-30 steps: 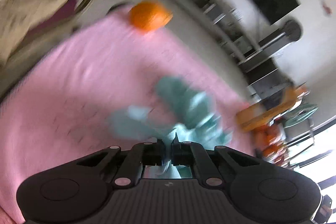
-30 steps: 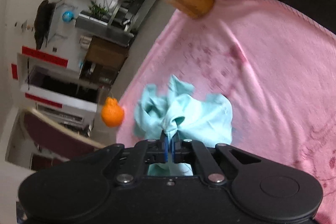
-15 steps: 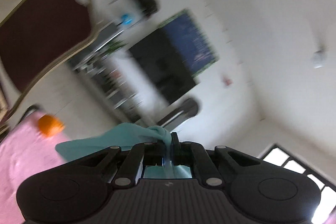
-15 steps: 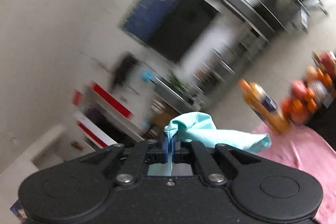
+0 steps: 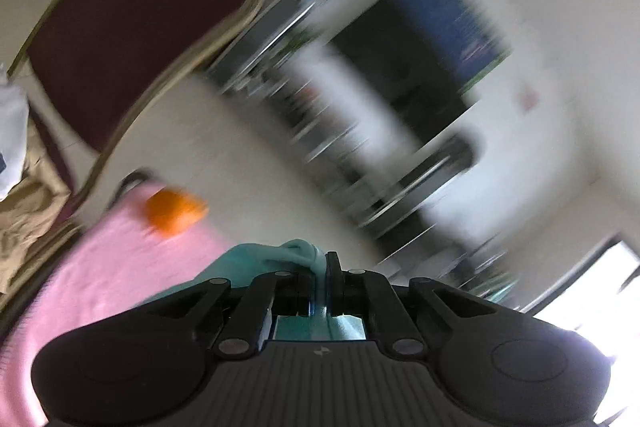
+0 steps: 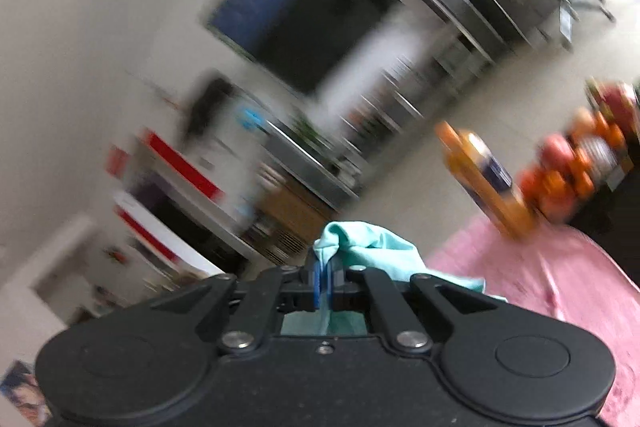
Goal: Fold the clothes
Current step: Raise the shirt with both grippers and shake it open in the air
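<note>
Living-room stuff fills the background, all smeared by motion blur: a dark TV (image 5: 404,67) on a pale wall with a blue poster (image 5: 456,27) next to it, and low shelving underneath.

Going left to right in the left wrist view: a pile of tan fabric (image 5: 28,211) sits at the far left edge, then a maroon chair back with a gold frame (image 5: 132,27) stands behind the table. Below that there's a pink cloth (image 5: 100,279) covering the surface, with an orange fruit (image 5: 174,213) lying on it near its far edge. Dead centre, the left gripper (image 5: 323,267) has its jaws pressed together, pinching a bunch of the teal garment (image 5: 260,263), which trails off to the left and looks lifted above the pink cloth.

Right wrist view, same order: red-and-white shelves (image 6: 168,195) on the left, then the right gripper (image 6: 325,269) in the middle, jaws also squeezed tight on a fold of the same teal garment, which drapes off to the right. Past that there's the pink cloth again, an orange bottle with a dark label (image 6: 486,183) standing at its far edge, and a heap of orange and red fruit (image 6: 576,167) at the far right. Whatever container that fruit's in is too blurry to make out.
</note>
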Demonstrator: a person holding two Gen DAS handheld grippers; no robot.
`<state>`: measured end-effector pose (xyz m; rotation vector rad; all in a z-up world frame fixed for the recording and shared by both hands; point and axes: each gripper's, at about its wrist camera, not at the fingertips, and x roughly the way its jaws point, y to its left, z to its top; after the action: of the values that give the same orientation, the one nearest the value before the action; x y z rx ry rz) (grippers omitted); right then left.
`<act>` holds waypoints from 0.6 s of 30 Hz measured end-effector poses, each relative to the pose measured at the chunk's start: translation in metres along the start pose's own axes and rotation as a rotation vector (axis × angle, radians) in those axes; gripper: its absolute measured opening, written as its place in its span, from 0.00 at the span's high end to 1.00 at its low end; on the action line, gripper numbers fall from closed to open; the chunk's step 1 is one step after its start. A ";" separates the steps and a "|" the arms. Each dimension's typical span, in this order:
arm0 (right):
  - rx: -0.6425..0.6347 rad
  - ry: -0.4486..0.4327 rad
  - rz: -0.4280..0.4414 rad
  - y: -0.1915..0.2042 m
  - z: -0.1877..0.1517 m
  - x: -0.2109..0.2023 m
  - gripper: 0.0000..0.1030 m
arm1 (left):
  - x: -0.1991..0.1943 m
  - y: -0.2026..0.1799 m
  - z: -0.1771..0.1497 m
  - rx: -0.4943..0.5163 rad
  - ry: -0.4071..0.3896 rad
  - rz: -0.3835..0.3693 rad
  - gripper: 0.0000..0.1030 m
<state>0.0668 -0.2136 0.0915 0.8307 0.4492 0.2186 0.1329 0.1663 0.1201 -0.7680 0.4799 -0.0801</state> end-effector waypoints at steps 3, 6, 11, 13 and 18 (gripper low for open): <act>0.002 0.045 -0.085 -0.004 0.007 0.064 0.97 | 0.030 -0.005 0.027 0.020 0.007 0.036 0.97; -0.086 -0.066 -0.026 0.029 0.025 0.062 0.97 | 0.002 -0.028 0.054 0.089 -0.119 -0.080 0.97; -0.244 -0.196 0.021 0.053 0.035 0.012 0.97 | -0.010 -0.029 0.046 0.148 -0.099 -0.117 0.96; -0.221 -0.128 -0.030 0.029 0.018 0.012 0.97 | 0.002 -0.020 0.028 0.154 -0.014 -0.065 0.96; -0.041 0.121 -0.207 -0.071 -0.051 0.047 0.97 | 0.079 0.034 -0.043 0.138 0.261 0.158 0.96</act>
<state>0.0855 -0.2099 -0.0058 0.7275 0.6384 0.0859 0.1807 0.1439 0.0394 -0.5842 0.7736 -0.0663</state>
